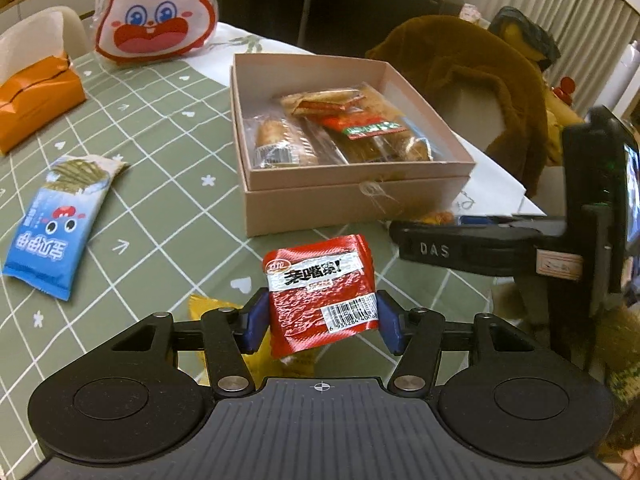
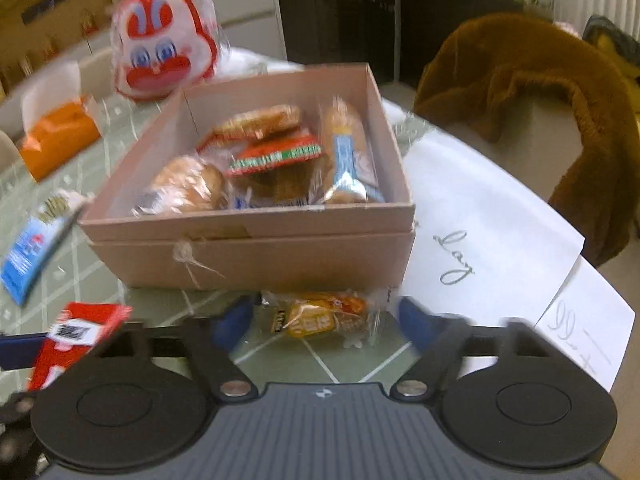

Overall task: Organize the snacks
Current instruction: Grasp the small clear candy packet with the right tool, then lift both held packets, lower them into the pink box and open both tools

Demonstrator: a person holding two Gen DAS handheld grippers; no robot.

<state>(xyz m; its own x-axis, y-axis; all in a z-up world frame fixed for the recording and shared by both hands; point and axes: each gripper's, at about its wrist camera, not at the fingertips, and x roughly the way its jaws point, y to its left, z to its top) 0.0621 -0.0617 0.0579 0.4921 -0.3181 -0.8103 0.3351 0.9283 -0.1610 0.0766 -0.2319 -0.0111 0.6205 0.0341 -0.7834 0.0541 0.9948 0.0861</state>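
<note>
Red packet (image 1: 320,296) is the closest thing to the left camera, pinched between the blue fingers (image 1: 256,320) of the left gripper (image 1: 322,322). It's held by its side edges near the bottom, barcode end low, and the rest stands up and leans toward the box (image 1: 356,196). So that hand is clenched on the packet, and it looks lifted clear of the surface (image 1: 160,208).

What matters next is where the box sits relative to that packet: straight ahead and a bit right, open top facing up, near wall just past the packet's top edge. My guess is the packet only has to go forward and over that near wall, then drop onto the buns and wrappers already inside.

On the other side, the right gripper (image 2: 324,320) has an orange snack (image 2: 320,316) lying between its fingers (image 2: 236,320), still on the surface right at the foot of the box. Its long axis runs side to side, fingertip to fingertip, so the grab would be on the crimped ends. That view is blurry and I can see a gap on each side, so I'd call those fingers not yet gripping.

A blue packet (image 1: 52,224) lies flat well off toward the left edge of the surface, much nearer the left hand. A yellow wrapper (image 1: 208,308) peeks out under the left fingers too.
</note>
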